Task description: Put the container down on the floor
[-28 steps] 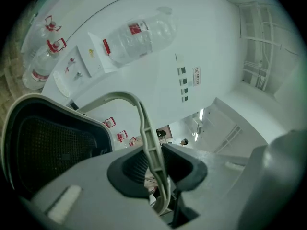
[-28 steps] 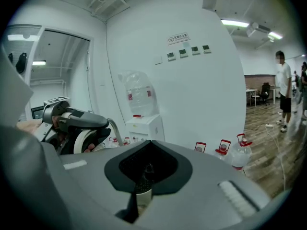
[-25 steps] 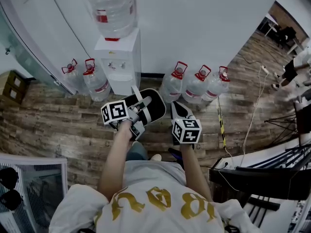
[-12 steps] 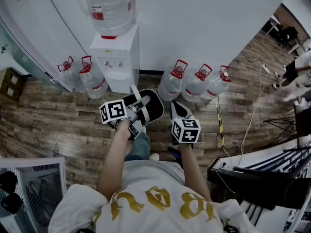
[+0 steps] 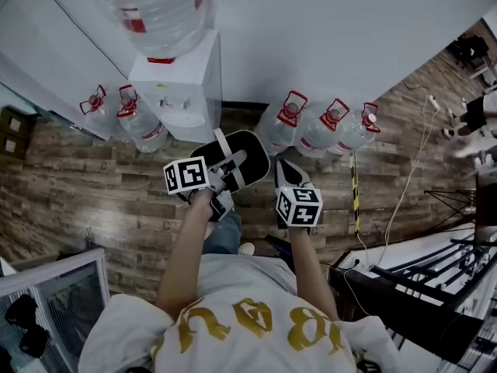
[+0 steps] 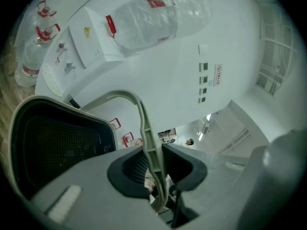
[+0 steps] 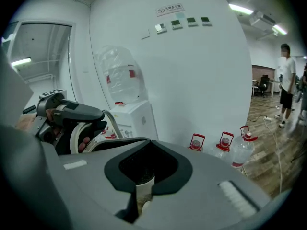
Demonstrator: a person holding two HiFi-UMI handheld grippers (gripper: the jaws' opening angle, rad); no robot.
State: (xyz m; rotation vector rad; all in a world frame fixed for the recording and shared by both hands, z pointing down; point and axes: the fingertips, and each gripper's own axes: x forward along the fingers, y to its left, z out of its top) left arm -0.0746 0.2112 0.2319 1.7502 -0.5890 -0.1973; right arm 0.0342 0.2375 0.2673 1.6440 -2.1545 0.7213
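A black container with a pale rim and a light grey handle hangs above the wooden floor, in front of the person's body. My left gripper is shut on that handle, and the container's dark mesh inside shows to its left. At the container's right edge, my right gripper has its jaws closed on a cream strip of the container. The container's rim runs just behind the right gripper's jaws. Its underside is hidden.
A white water dispenser with a big bottle on top stands at the wall just ahead. Water bottles line the floor on its right, two more on its left. A striped cable cover, a black rack and a person are on the right.
Both grippers and the container have drifted slightly right and toward the dispenser. The hold on the container is the same.
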